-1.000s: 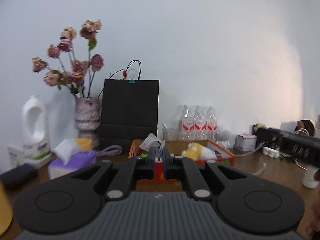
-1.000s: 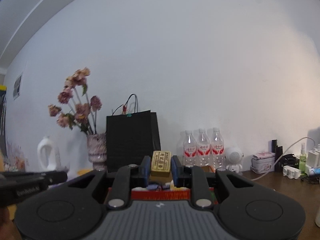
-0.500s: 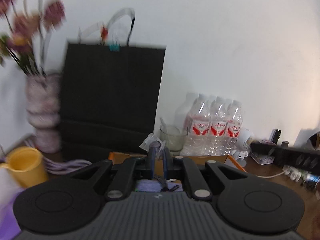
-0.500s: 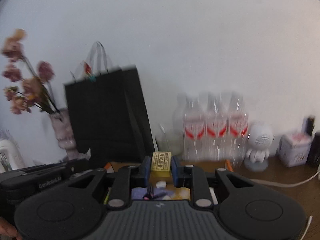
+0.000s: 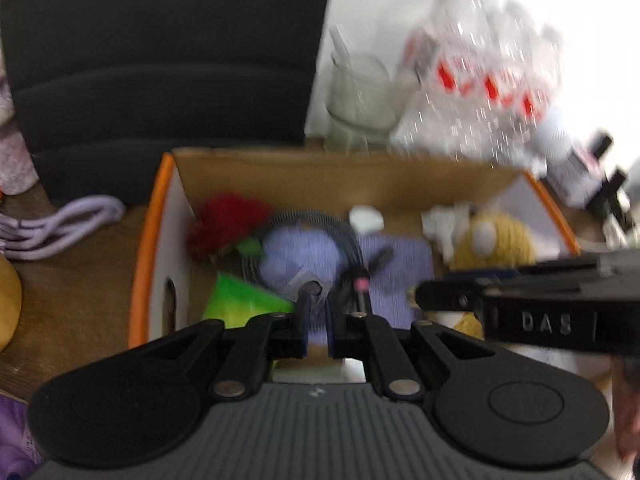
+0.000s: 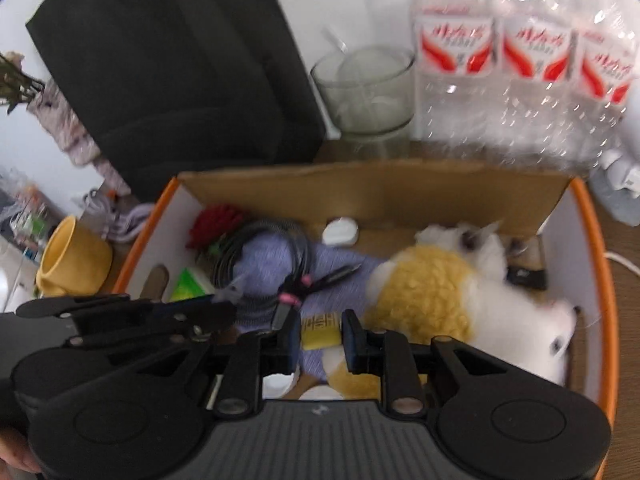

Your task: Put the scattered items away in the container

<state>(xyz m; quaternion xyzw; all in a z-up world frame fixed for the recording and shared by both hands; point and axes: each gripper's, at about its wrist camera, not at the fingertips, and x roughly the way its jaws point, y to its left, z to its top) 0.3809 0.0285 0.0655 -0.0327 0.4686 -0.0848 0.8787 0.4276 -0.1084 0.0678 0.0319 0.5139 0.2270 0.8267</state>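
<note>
An orange-rimmed cardboard box [image 5: 152, 240] [image 6: 596, 280] holds a yellow and white plush toy [image 6: 436, 292], a red yarn ball [image 5: 224, 220], a coiled black cable [image 6: 256, 248], a purple cloth [image 5: 396, 264] and a green packet [image 5: 244, 300]. My left gripper [image 5: 316, 312] hangs over the box, its jaws nearly closed on a small clear plastic wrapper [image 5: 304, 280]. My right gripper [image 6: 320, 332] is over the box with its jaws parted around a small yellow box [image 6: 320, 326]; it looks loose between them. Each gripper shows in the other's view.
A black paper bag [image 6: 172, 60], a glass cup [image 6: 368, 92] and three water bottles [image 6: 520, 52] stand behind the box. A yellow mug [image 6: 72, 260] and a lilac cable [image 5: 60, 220] lie left of it. A vase [image 6: 68, 128] stands further left.
Both grippers have moved forward and tilted down from facing the wall to hanging over the box. The right jaws have widened around the yellow box.
</note>
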